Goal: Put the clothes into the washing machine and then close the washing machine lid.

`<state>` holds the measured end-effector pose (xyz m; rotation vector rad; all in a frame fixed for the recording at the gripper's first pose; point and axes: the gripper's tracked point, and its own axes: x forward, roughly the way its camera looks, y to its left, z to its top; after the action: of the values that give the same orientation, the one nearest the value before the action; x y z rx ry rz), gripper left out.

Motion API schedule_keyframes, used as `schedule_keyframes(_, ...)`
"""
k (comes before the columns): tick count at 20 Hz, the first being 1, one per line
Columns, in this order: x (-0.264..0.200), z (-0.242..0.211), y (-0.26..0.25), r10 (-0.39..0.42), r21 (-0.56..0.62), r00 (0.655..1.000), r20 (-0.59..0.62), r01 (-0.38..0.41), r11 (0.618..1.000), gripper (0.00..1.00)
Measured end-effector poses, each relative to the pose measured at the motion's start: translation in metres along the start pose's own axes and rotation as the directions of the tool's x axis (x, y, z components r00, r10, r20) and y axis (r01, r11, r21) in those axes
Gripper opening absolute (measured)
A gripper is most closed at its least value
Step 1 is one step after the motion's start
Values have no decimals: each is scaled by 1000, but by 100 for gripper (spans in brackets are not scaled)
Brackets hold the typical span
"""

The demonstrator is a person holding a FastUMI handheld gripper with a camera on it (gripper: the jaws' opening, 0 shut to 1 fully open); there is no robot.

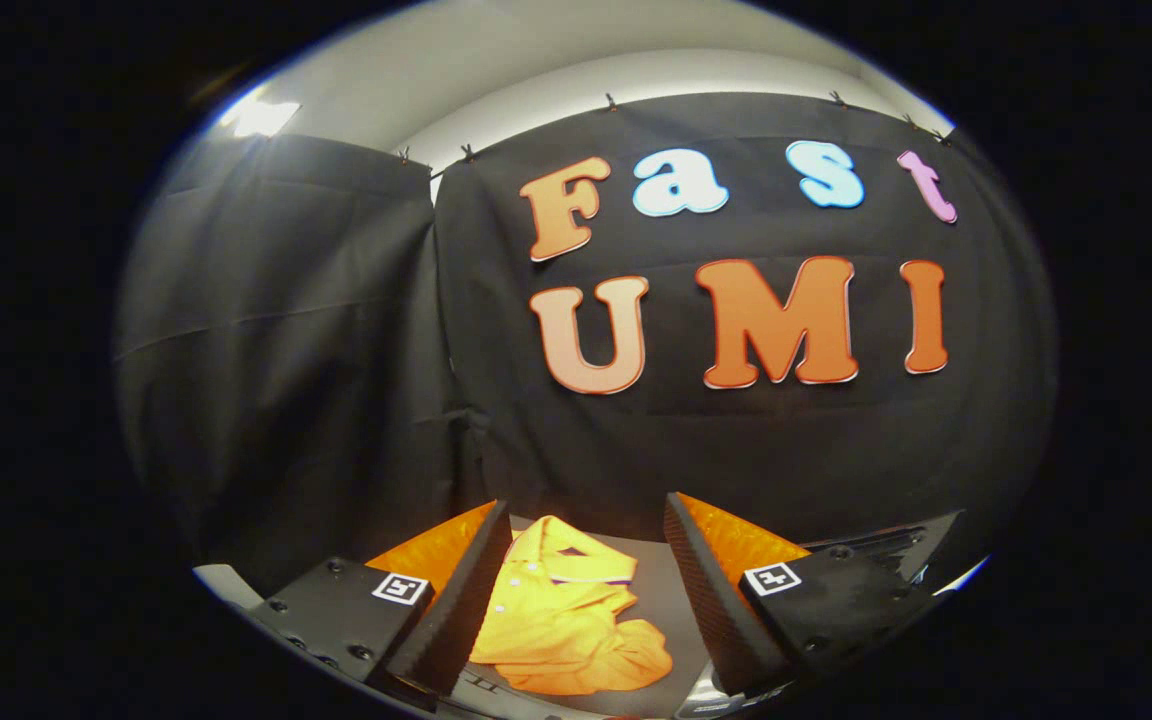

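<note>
Gripper [586, 520] fingers stand wide apart, with nothing held between them. Neither finger touches the garment. Each finger carries a small square marker [401, 588] on its base block.

Between the two fingers, lower down and just ahead of them, lies a yellow shirt [561, 620]. It rests crumpled on a dark grey surface [658, 590]. The shirt has a collar with a pale stripe along its edge and a short row of small buttons below the collar. The collar end points away from the gripper, toward the back wall. The lower part of the shirt is bunched into folds nearer the gripper, spreading toward the right finger. The left edge of the shirt is partly hidden behind the left finger, so whether it touches that finger cannot be told.

Beyond the shirt hangs black cloth [756, 450], forming the booth's back wall. A second black cloth panel [276, 350] hangs to the left, meeting the back panel at a vertical seam. Small clips hold the cloth along its top edge. Above the cloth, a pale ceiling [496, 70] shows, with a bright light [258, 118] at the upper left.
</note>
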<state>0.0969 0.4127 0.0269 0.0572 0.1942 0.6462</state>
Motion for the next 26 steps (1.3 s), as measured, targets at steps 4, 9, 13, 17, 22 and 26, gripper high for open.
schedule_keyframes(4, 47, -53, 25, 21, 7, 980, -200, -20, 1000, 99)
schedule_keyframes(9, 83, -107, 40, 43, 84, 940, -337, -15, 996, 99)
schedule_keyframes(13, 102, -135, 47, 21, 89, 907, -421, 18, 996, 99)
schedule_keyframes(17, 121, -173, 35, -42, 67, 868, -495, 86, 994, 99)
schedule_keyframes(22, 126, -195, 27, -77, -81, 886, -458, 45, 996, 99)
schedule_keyframes(26, 126, -193, 28, -79, -82, 887, -456, 46, 996, 95)
